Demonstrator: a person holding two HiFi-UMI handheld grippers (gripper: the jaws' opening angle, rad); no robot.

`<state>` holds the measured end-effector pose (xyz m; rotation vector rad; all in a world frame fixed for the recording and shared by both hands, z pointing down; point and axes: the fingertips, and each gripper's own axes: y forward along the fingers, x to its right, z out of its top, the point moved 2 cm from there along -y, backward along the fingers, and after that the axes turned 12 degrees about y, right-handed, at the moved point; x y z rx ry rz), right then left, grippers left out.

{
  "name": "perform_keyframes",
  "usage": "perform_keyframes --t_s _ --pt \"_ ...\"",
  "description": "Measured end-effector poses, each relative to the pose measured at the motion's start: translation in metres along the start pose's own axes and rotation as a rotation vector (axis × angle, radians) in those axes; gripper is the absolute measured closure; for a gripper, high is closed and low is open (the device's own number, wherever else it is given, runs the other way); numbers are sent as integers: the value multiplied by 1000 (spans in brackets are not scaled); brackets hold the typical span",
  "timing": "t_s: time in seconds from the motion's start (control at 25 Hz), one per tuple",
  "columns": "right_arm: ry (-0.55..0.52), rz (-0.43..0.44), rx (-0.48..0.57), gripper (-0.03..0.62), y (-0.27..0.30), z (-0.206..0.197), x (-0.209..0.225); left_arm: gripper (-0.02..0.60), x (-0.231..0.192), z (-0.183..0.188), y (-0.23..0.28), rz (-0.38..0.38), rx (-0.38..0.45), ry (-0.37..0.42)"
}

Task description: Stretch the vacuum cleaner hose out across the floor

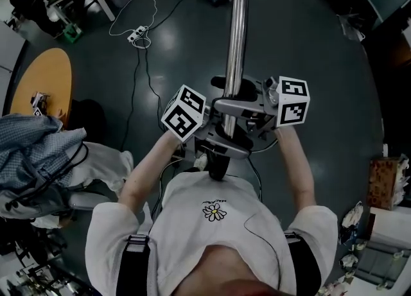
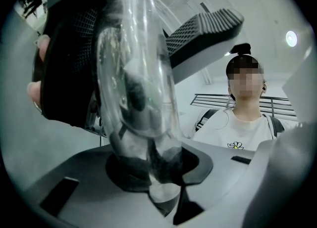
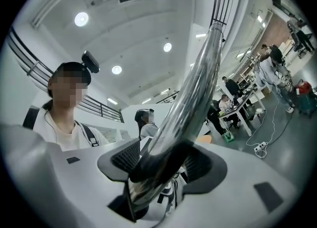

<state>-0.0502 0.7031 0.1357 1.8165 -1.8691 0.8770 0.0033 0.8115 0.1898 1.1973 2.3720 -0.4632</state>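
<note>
The vacuum cleaner's chrome tube (image 1: 236, 38) runs from in front of my chest away over the dark floor. Its near end passes into a black handle piece (image 1: 218, 165). My right gripper (image 1: 249, 113) is shut on the chrome tube (image 3: 198, 78), which rises between its ribbed pads (image 3: 126, 159); this gripper (image 3: 163, 168) points slightly upward. My left gripper (image 1: 212, 135) grips from the left side, just below. In the left gripper view it (image 2: 157, 168) is shut on a clear plastic section (image 2: 136, 73) of the wand. No flexible hose is clearly visible.
An orange round table (image 1: 40, 86) and a chair heaped with clothes (image 1: 35, 153) stand at the left. A power strip with white cable (image 1: 137, 34) lies on the floor ahead. Boxes and clutter (image 1: 384, 182) line the right. People sit at desks (image 3: 233, 101) further off.
</note>
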Motion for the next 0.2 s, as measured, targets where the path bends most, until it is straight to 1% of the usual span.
perform_keyframes --t_s 0.2 --pt "10 -11 -9 321 -1 -5 2 465 -1 -2 2 16 36 -24"
